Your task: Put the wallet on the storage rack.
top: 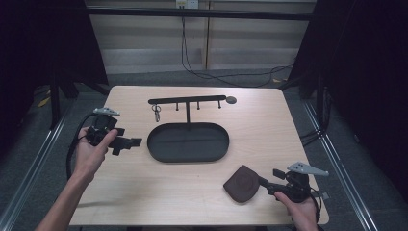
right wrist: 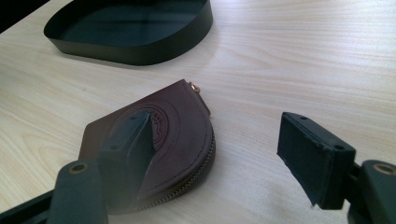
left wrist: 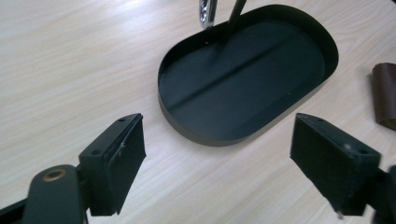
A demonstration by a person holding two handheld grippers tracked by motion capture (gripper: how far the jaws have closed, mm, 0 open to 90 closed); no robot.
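Note:
A black oval tray (top: 188, 143) lies mid-table with nothing in it. An upright post rises from its far edge and carries a black hook bar (top: 186, 100). A key ring (top: 156, 112) hangs from the bar's left hook, and its metal tip (left wrist: 207, 11) is in the left gripper view. My left gripper (top: 127, 146) is open just left of the tray, and its jaws (left wrist: 219, 172) frame the tray's near wall (left wrist: 210, 137). A brown leather pouch (top: 243, 183) lies at the front right. My right gripper (top: 269, 177) is open beside it. One jaw overlaps the pouch (right wrist: 182, 130) and the other is over bare wood.
The wooden table (top: 250, 125) stands on a dark floor between metal rails. A small grey disc (top: 231, 100) sits at the bar's right end. Cables run across the floor behind the table. The pouch's edge (left wrist: 385, 93) is at the right of the left gripper view.

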